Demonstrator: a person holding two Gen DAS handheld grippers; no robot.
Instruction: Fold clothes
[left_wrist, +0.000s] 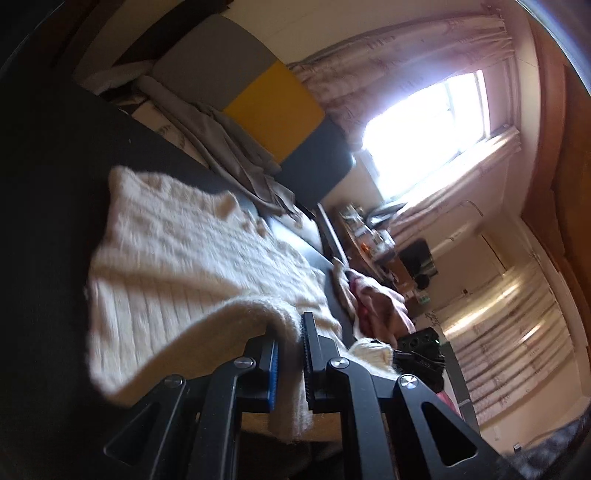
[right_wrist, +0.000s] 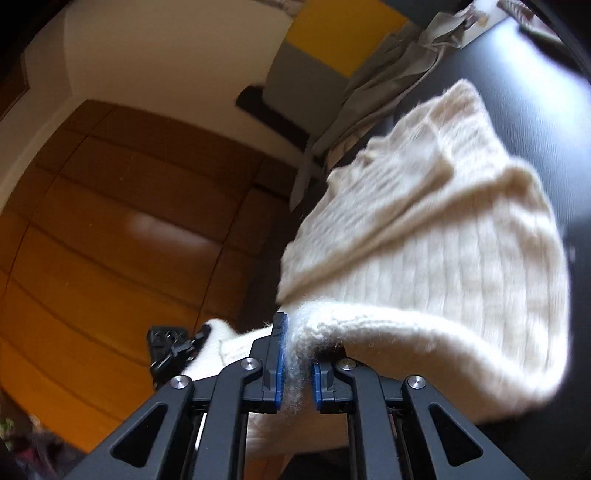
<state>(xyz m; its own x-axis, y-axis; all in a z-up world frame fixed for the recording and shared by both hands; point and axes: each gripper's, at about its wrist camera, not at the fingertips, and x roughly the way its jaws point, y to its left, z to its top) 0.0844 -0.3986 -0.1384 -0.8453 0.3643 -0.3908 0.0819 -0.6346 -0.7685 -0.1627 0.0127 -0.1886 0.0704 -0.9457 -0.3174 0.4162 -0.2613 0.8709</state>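
Your left tongs (left_wrist: 290, 354) are clenched on the cream sweater (left_wrist: 192, 251), a thick rolled edge of knit pinched between the pads. Your right tongs (right_wrist: 297, 363) grip the same sweater (right_wrist: 436, 229) along its fuzzy hem, fabric squeezed tight between the blue pads (right_wrist: 279, 362).

Sweater: the gripped edge is lifted, the rest spread over the black worktop (left_wrist: 55, 184). In the left view it lies ribbed and broad, reaching toward the worktop's far edge. In the right view the body slopes from the tongs down to the dark surface (right_wrist: 546, 129), one fold doubled over on top.

Each camera catches the opposite tongs at the sweater's edge: the right ones low right in the left view, the left ones low left in the right view.

A grey garment (left_wrist: 236, 155) lies bunched at the far edge of the worktop, just beyond the sweater. A pink cloth (left_wrist: 373, 295) sits off the right edge. Motion blur softens both views.
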